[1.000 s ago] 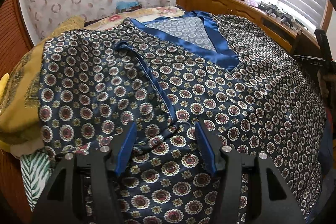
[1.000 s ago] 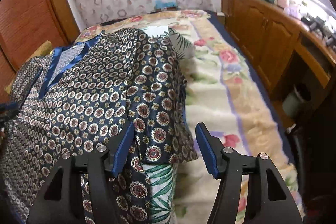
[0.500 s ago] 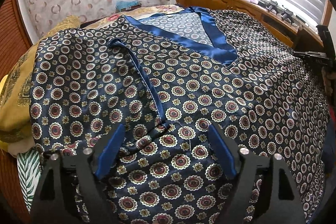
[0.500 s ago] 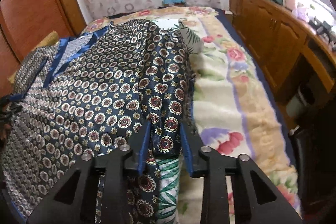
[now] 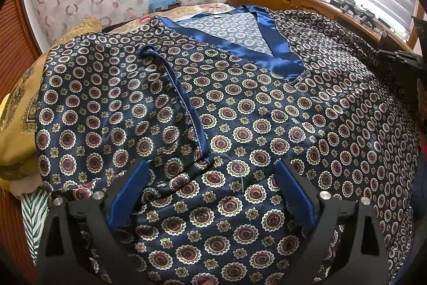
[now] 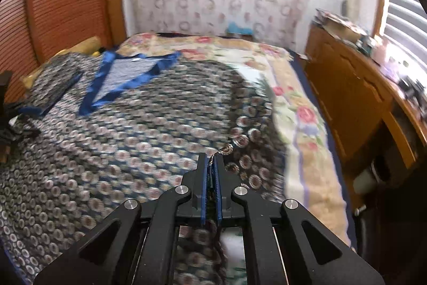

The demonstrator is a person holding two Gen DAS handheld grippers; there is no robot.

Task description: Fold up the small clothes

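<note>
The patterned satin top (image 5: 267, 108) lies spread across the bed (image 6: 301, 108), blue V-neck trim (image 5: 280, 52) toward the far end. From the left wrist view everything is crisp: the left tongs (image 5: 210, 194) hover just over the cloth, their jaws opening wide, the blue pads (image 5: 128, 196) well apart with fabric lying between them but nothing pinched. A sleeve (image 5: 106, 108) is folded in over the body, its blue-edged hem (image 5: 184, 103) running down toward the left pad. A yellow pillow (image 5: 18, 124) peeks out at the left edge, something the other camera barely catches.

Over on the right wrist view it's all motion blur, but the right tongs (image 6: 211, 164) are plain enough: pressed together, clamped on a bunched edge of the top, which rises to a small peak at the tips. Only this view shows the floral blanket on the bare side of the bed and the wooden cabinet (image 6: 347, 103) beside it.
</note>
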